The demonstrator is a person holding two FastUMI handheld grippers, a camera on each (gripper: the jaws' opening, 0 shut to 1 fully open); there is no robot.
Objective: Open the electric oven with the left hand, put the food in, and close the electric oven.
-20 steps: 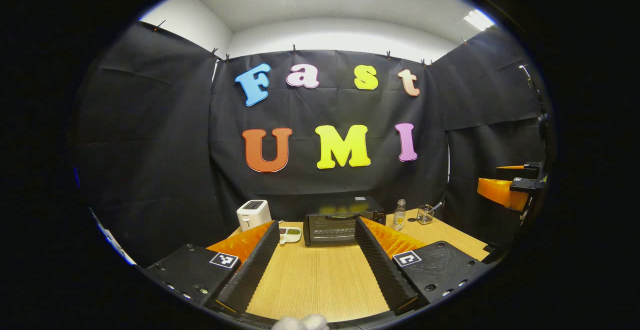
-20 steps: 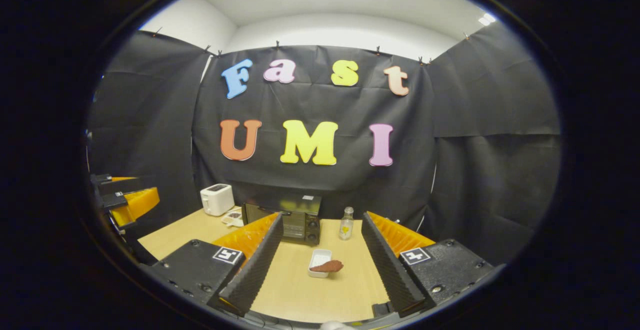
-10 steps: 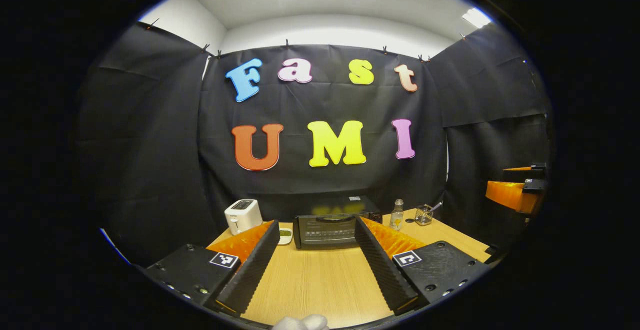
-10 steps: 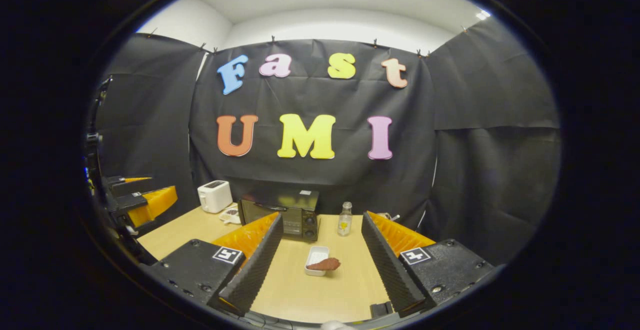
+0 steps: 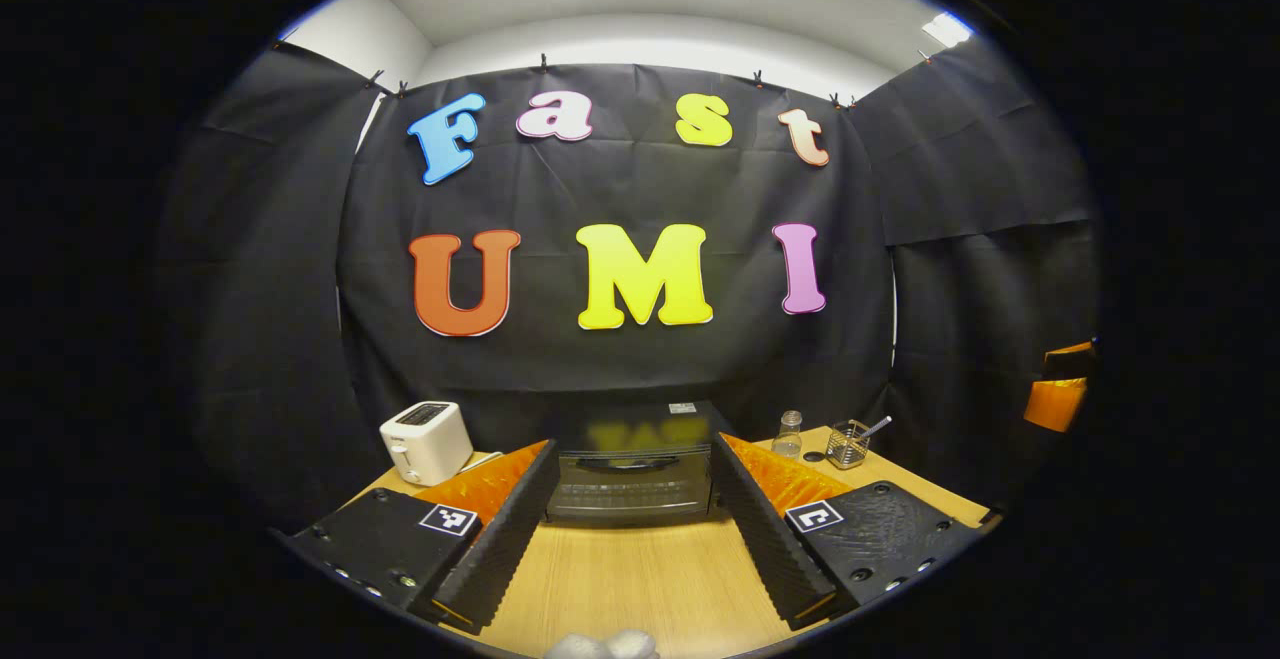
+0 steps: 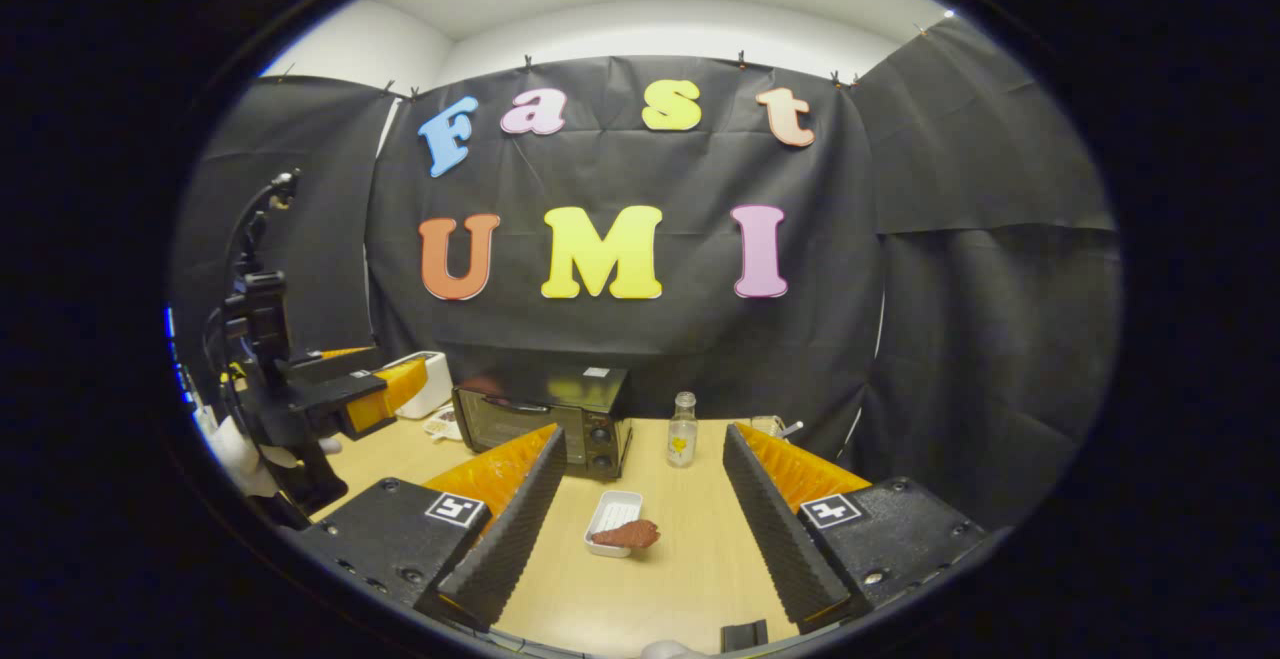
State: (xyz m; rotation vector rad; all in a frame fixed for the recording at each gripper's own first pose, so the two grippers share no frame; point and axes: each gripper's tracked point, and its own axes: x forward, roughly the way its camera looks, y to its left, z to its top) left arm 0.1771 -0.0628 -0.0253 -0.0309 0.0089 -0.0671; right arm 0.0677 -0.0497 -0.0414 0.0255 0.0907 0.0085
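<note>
Both tongs wide apart and empty, wooden table [image 5: 620,579], closed oven [image 5: 630,474], black-draped booth

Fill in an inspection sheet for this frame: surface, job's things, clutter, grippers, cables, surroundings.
Surface: wooden table, bare in front.
Job's things: oven at the back, door closed; brown food on the edge of a white tray in front of it.
Clutter: toaster, bottle, wire holder, small dish beside the oven.
Grippers: left gripper open, facing the oven door; right gripper open, above the food. Both hold nothing.
Cables: nothing seen on the table.
Surroundings: black cloth walls, white ceiling with lights.
</note>
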